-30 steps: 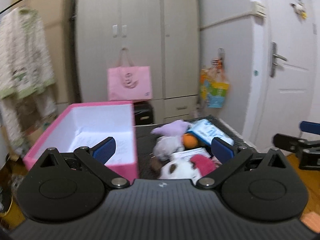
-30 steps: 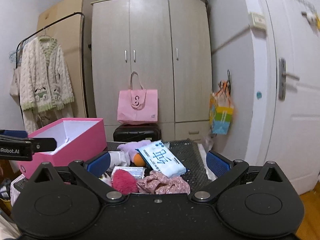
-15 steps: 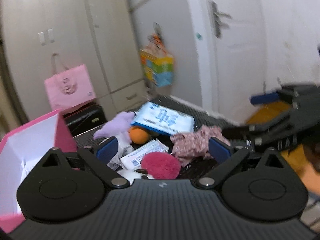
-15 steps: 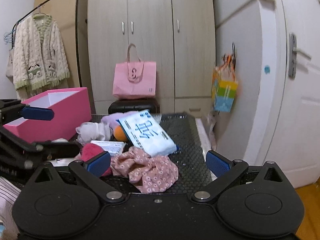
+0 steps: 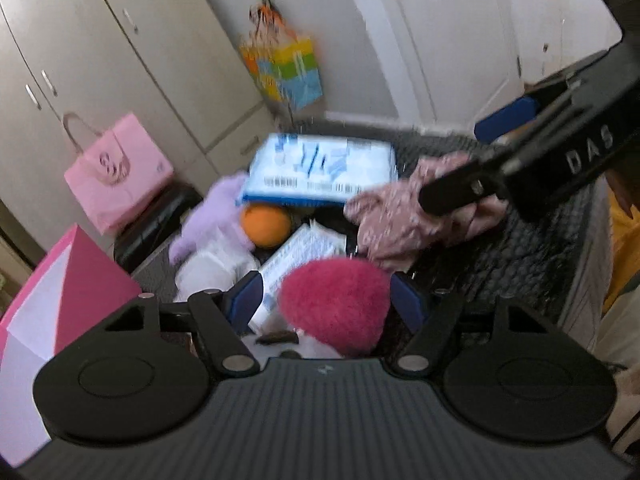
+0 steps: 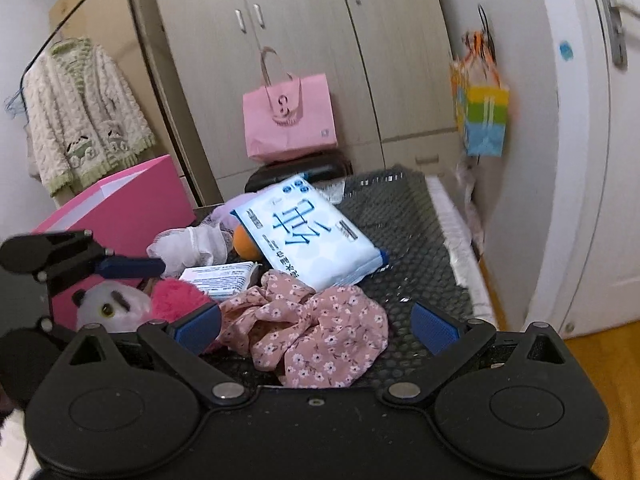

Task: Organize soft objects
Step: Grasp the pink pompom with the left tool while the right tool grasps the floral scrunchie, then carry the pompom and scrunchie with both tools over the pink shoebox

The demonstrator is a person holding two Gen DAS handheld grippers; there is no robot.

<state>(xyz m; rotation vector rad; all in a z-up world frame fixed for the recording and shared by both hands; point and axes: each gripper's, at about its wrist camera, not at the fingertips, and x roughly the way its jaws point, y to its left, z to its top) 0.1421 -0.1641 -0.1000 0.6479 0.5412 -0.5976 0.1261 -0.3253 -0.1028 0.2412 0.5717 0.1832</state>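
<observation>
A magenta fluffy plush [image 5: 332,304] lies between the blue pads of my left gripper [image 5: 326,300]. Its jaws are closing around it, and a gap still shows beside the left pad. The plush [image 6: 176,296] sits against a white panda-faced toy [image 6: 112,304]. My right gripper [image 6: 316,328] is open, with a crumpled pink floral cloth [image 6: 312,332] lying between its fingers on the black mesh mat [image 6: 400,240]. The right gripper's arm [image 5: 520,152] crosses over that cloth [image 5: 392,216] in the left wrist view. An open pink box [image 6: 120,208] stands at the left.
Behind the cloth lie a large blue-and-white tissue pack [image 6: 312,236], a small tissue pack [image 6: 220,276], an orange ball [image 6: 244,242], a white cloth [image 6: 188,246] and a purple plush [image 5: 216,216]. A pink bag [image 6: 288,116] hangs on the wardrobe. A white door [image 6: 600,160] stands at the right.
Both grippers have dropped toward the pile. The left one rolled and narrowed its jaws around the magenta plush. The right one came down over the floral cloth.
</observation>
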